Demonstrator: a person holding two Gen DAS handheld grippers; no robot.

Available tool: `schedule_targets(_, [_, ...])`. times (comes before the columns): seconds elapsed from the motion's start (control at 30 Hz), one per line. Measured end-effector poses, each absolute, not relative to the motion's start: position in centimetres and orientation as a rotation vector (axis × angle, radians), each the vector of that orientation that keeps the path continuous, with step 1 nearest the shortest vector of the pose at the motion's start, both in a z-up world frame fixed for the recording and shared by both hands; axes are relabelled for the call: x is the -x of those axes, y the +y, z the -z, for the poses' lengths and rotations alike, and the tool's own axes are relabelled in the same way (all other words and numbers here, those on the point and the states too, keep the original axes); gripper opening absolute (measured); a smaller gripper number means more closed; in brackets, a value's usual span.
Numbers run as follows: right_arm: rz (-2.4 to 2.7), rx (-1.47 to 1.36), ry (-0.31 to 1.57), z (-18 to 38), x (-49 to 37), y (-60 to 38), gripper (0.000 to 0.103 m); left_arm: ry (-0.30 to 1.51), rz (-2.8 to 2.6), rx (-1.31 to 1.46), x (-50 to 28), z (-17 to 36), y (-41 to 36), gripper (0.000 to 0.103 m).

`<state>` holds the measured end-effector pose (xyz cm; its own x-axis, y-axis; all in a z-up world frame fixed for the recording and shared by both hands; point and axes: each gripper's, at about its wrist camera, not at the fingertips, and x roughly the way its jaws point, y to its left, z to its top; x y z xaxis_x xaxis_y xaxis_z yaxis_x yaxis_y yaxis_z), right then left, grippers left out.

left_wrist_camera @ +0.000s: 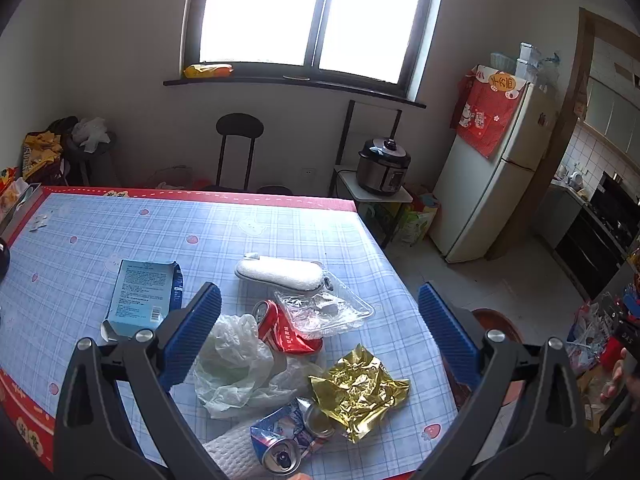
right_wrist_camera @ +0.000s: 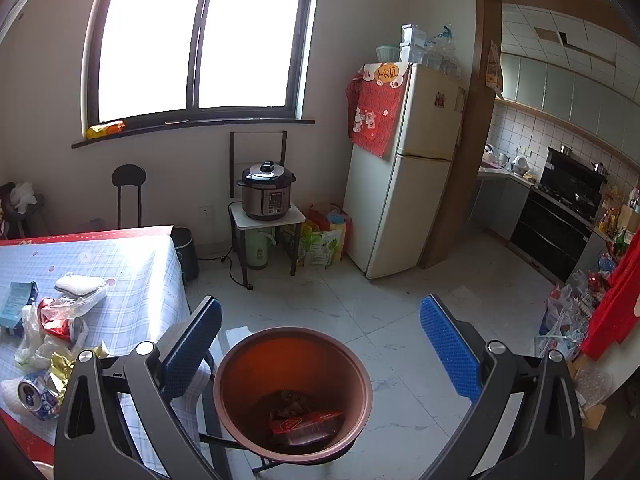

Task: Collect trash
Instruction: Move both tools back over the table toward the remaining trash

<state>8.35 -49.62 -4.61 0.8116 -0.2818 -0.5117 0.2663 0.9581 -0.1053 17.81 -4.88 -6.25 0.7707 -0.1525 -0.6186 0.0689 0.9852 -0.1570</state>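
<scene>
Both tongs wide and empty: the left over litter on the worktop, the right above the bin.

The left tongs stand wide over the checked worktop, gripping nothing. Between their blue pads lie a white plastic bag, a crushed red can, a clear plastic tray and gold foil; a crushed blue can lies nearest the camera, a blue carton to the left. The right tongs stand wide and empty above the brown bin on the floor just beside the worktop; a red wrapper lies at its bottom.
</scene>
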Motion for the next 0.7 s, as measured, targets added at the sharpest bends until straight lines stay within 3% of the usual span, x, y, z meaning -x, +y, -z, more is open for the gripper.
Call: schedule_targets(0.7, [0.136,0.002,0.554,2.7,-10.3,-33.5,0.098,0.633,-0.021,0.248,-16.1,6.3,13.4,0.097])
